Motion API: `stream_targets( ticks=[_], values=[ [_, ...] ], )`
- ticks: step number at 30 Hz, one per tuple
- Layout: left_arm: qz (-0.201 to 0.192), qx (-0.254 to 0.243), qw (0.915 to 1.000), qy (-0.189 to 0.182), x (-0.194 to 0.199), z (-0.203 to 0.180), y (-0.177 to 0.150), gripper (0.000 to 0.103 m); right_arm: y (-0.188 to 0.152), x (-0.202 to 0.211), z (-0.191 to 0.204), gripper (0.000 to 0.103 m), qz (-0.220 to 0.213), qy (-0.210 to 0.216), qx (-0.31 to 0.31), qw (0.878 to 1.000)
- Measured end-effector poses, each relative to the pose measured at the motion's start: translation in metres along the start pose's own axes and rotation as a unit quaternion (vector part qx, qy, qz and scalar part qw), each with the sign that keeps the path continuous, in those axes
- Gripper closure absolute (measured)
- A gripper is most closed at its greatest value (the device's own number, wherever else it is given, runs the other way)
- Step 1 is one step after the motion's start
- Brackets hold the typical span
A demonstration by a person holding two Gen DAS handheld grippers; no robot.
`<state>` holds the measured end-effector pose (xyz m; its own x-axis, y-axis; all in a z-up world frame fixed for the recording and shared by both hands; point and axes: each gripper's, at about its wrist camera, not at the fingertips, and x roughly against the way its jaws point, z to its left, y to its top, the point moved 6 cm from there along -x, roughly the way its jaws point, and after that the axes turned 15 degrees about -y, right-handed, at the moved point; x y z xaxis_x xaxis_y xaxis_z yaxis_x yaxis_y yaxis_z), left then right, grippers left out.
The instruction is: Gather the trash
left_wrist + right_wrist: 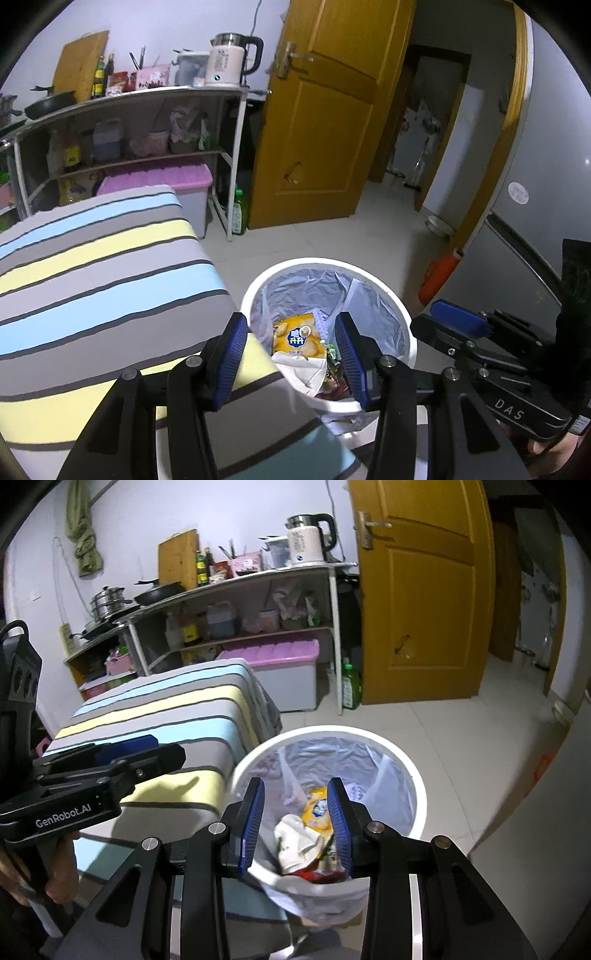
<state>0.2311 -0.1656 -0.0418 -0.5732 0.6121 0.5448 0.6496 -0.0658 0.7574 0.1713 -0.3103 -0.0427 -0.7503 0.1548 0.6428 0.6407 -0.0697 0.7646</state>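
A white round bin [404, 325] with a clear liner stands on the floor beside the striped bed; it also shows in the right wrist view [413, 775]. Inside lie a yellow snack bag [297, 338], a white crumpled wrapper [295, 840] and other wrappers. The yellow bag also shows in the right wrist view [316, 810]. My left gripper [291, 332] is open and empty above the bin's near rim. My right gripper [295, 797] is open and empty above the bin. The right gripper's body [480, 343] shows at the right of the left wrist view; the left gripper's body [92, 775] shows at the left of the right wrist view.
A bed with a striped cover [92, 266] lies left of the bin. Behind it stand a shelf unit [147, 122] with a kettle [231, 61], a pink-lidded box [166, 181] and a green bottle [239, 214]. A yellow door [325, 110] stands open. An orange object [439, 271] lies by the fridge.
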Motion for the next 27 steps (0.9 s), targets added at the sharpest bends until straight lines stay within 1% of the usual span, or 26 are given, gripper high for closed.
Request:
stream_targets(
  ticks=[5, 14, 21, 27],
  values=[
    [-0.024, -0.003, 0.9996, 0.011, 0.035, -0.002, -0.006, 0.054, 0.000, 0.022, 0.019, 0.067, -0.018, 0.011, 0.015, 1.000],
    [-0.045, -0.014, 0.9984, 0.029, 0.084, -0.008, -0.021, 0.054, -0.005, 0.056, 0.042, 0.067, -0.043, 0.027, 0.030, 0.998],
    [-0.055, -0.018, 0.9975, 0.039, 0.110, -0.018, -0.037, 0.054, -0.014, 0.079, 0.055, 0.066, -0.054, 0.033, 0.040, 0.997],
    [-0.063, -0.019, 0.9962, 0.056, 0.130, -0.024, -0.050, 0.054, -0.028, 0.096, 0.062, 0.066, -0.063, 0.033, 0.049, 0.996]
  ],
)
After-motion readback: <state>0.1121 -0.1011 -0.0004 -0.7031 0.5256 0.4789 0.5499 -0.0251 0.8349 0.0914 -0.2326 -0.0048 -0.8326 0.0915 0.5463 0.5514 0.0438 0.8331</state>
